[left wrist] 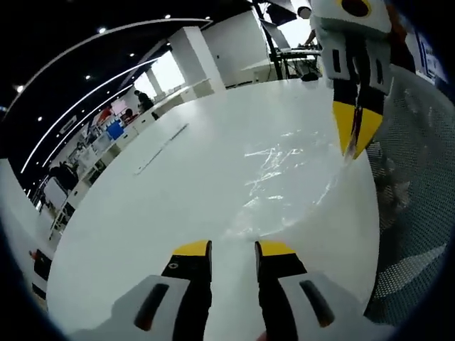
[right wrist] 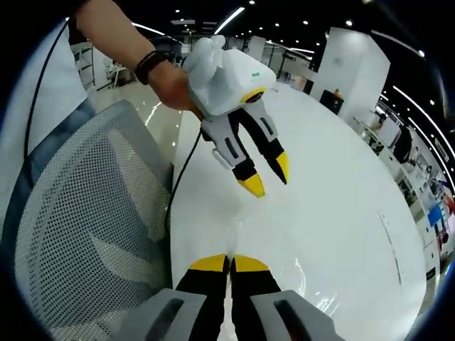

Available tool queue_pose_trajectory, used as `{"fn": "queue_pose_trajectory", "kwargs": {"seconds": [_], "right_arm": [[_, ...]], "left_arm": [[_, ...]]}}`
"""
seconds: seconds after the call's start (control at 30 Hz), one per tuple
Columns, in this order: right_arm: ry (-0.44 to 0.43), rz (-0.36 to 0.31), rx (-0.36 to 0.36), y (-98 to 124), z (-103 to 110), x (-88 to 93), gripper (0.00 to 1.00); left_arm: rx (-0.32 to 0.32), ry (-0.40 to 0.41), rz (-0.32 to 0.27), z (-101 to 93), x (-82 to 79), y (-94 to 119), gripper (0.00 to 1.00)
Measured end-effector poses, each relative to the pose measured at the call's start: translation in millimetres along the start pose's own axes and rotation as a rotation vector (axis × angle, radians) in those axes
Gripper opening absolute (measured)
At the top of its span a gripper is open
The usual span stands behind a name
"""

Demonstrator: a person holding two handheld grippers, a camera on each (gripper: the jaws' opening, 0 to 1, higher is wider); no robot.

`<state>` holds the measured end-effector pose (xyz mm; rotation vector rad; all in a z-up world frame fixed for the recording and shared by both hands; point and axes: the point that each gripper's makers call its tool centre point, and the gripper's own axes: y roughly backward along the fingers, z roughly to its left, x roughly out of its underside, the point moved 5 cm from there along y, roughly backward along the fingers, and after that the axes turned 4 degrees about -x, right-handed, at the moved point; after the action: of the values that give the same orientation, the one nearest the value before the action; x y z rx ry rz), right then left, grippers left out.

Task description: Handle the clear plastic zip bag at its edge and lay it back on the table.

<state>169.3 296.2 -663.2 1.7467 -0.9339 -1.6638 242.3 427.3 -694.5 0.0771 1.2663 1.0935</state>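
Observation:
The clear plastic zip bag (left wrist: 284, 177) lies crinkled on the white table (left wrist: 142, 227), and its far right edge rises to my right gripper (left wrist: 355, 145). That gripper comes down from the top right and is shut on the bag's edge. My left gripper (left wrist: 234, 250) is open just short of the bag's near edge, with nothing between its yellow-tipped jaws. In the right gripper view my right gripper (right wrist: 229, 264) has its jaws pressed together over the table (right wrist: 334, 213). Ahead of it a hand holds my left gripper (right wrist: 269, 177) open above the table.
A grey mesh chair (left wrist: 416, 213) stands against the table's edge beside the right gripper; the same chair (right wrist: 92, 213) is on the left in the right gripper view. A black cable (right wrist: 178, 177) runs along that edge. A thin strip (left wrist: 162, 148) lies further out on the table.

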Motion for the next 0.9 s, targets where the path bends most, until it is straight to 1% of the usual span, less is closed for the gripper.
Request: {"fn": "queue_pose_trajectory", "kwargs": {"seconds": [0.1, 0.17, 0.27, 0.3, 0.37, 0.47, 0.57, 0.7, 0.9], "right_arm": [[0.0, -0.001, -0.007, 0, 1, 0.5, 0.0], [0.003, -0.002, -0.016, 1, 3, -0.7, 0.0], [0.006, 0.003, -0.023, 1, 2, 1.5, 0.0], [0.005, 0.003, -0.025, 1, 3, 1.2, 0.0], [0.009, 0.004, -0.027, 2, 3, 1.4, 0.0], [0.007, 0.001, -0.025, 2, 1, 2.5, 0.0], [0.002, -0.001, -0.012, 3, -1, 1.8, 0.0], [-0.012, -0.006, 0.002, 3, -6, 3.6, 0.0], [0.005, 0.005, 0.017, 3, -9, 5.7, 0.0]], "left_arm": [[0.017, -0.009, 0.003, -1.8, 0.7, -2, 0.18], [0.023, -0.036, -0.005, -2.4, -1.2, -2, 0.18], [0.03, -0.066, -0.001, -2.0, -0.7, -3, 0.15], [0.042, -0.105, -0.003, -2.9, -0.8, -4, 0.14], [0.059, -0.127, 0.003, -5.2, 0.8, -4, 0.12], [0.07, -0.131, 0.004, -6.5, 2.5, -5, 0.09], [0.078, -0.116, 0.005, -7.3, 3.0, -5, 0.06], [0.078, -0.095, 0.002, -7.5, 4.1, -2, 0.03], [0.084, -0.088, 0.009, -11.0, 4.6, 4, 0.0]]}}
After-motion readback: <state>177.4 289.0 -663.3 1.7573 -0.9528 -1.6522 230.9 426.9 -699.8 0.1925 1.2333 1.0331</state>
